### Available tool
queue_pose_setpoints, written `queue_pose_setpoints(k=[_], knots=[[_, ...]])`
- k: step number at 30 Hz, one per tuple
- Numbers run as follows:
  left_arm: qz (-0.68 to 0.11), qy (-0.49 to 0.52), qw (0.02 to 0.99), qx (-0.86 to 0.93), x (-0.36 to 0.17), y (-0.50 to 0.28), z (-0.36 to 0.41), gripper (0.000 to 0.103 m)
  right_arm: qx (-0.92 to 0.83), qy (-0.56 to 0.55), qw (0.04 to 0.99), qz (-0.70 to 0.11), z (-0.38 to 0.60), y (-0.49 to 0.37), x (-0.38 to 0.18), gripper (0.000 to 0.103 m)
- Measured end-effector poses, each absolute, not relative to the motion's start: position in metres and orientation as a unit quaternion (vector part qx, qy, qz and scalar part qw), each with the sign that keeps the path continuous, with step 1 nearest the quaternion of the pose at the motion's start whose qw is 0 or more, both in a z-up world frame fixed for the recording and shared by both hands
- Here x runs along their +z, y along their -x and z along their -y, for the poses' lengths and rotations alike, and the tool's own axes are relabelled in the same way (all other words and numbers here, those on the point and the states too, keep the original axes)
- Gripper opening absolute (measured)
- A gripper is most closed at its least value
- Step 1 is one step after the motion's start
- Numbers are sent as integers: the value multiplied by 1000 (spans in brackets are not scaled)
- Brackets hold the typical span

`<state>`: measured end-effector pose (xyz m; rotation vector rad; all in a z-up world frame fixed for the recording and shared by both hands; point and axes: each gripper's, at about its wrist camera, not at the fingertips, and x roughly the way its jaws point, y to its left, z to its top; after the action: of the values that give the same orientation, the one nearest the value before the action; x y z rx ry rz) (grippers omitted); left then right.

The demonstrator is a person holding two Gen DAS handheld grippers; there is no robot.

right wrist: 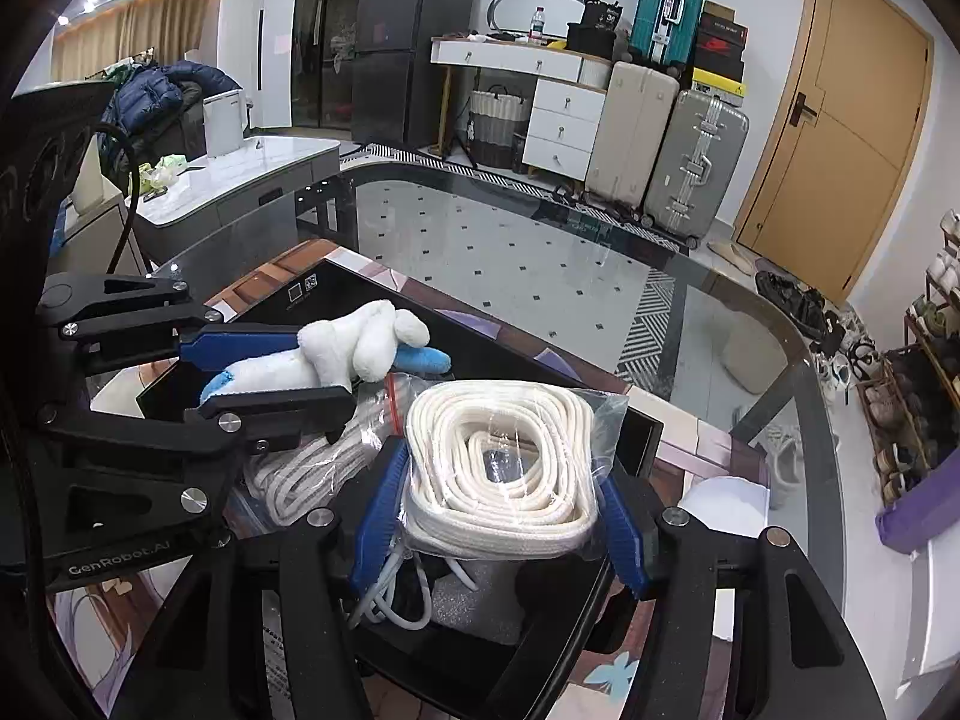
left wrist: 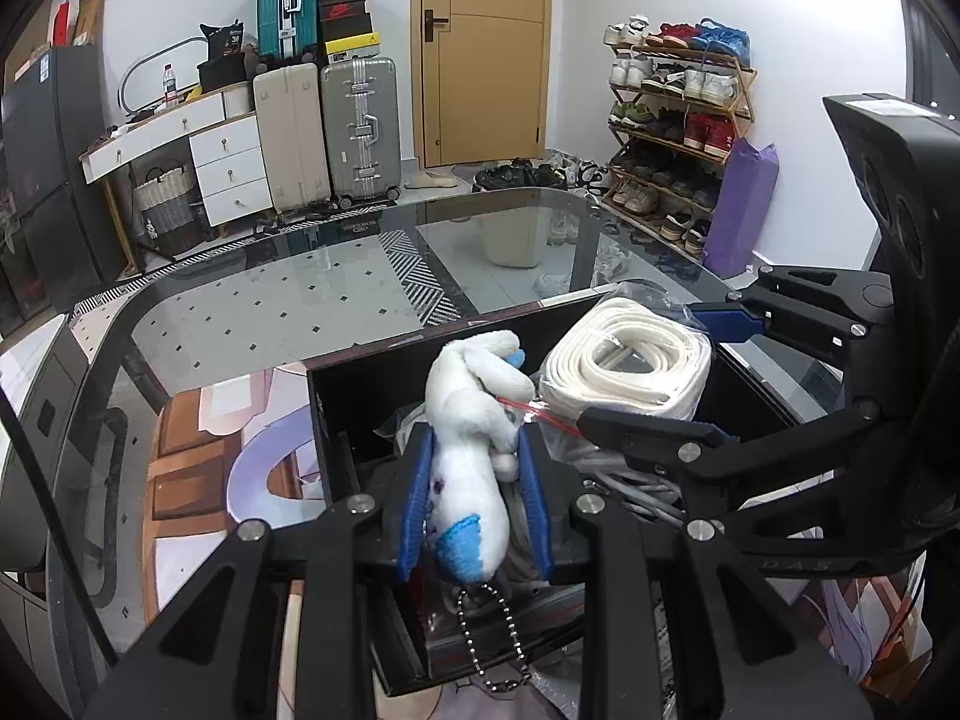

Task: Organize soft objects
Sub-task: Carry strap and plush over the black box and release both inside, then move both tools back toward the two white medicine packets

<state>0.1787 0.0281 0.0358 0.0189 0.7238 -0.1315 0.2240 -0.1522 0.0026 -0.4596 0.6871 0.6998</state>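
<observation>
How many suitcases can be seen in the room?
3: a teal suitcase on top, a beige one and a grey one standing below, beside the door. Others may be hidden.

The left gripper has its blue-padded fingers closed in from both sides, with no gap to what sits between them. The right gripper stands beside it on the right, its fingers set wider yet likewise pressed against their load. Both point forward, tilted slightly downward.
</observation>
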Motion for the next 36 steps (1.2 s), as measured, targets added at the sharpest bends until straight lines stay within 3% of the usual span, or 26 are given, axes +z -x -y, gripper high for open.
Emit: queue_pose_setpoints(k=[2,4,5,6,9,13,14,16,17,36], knots=[[-354,-8,933,-66,37,-179,-28,27,333,221,859,-320,154,-222,4,67],[-354,-6,933,-70,39,-177,-28,32,337,218,863,-306,158,-215,8,82],[-356,-4,932,-71,40,-175,-29,34,333,218,867,-300,160,-212,10,95],[-356,-4,932,-71,41,-174,-30,36,327,218,872,-292,163,-208,14,98],[-344,-3,936,-70,48,-162,-31,54,317,207,882,-282,175,-199,22,100],[-330,6,941,-74,58,-145,-32,61,296,187,893,-283,194,-188,29,102],[-327,8,942,-73,61,-140,-32,66,296,179,895,-283,198,-185,31,102],[-318,18,945,-68,65,-130,-34,98,296,159,898,-285,209,-176,35,102],[-311,27,948,-62,67,-123,-37,103,298,150,898,-287,214,-171,37,102],[-320,78,944,-26,42,-60,-32,103,298,106,890,-329,255,-111,1,102]])
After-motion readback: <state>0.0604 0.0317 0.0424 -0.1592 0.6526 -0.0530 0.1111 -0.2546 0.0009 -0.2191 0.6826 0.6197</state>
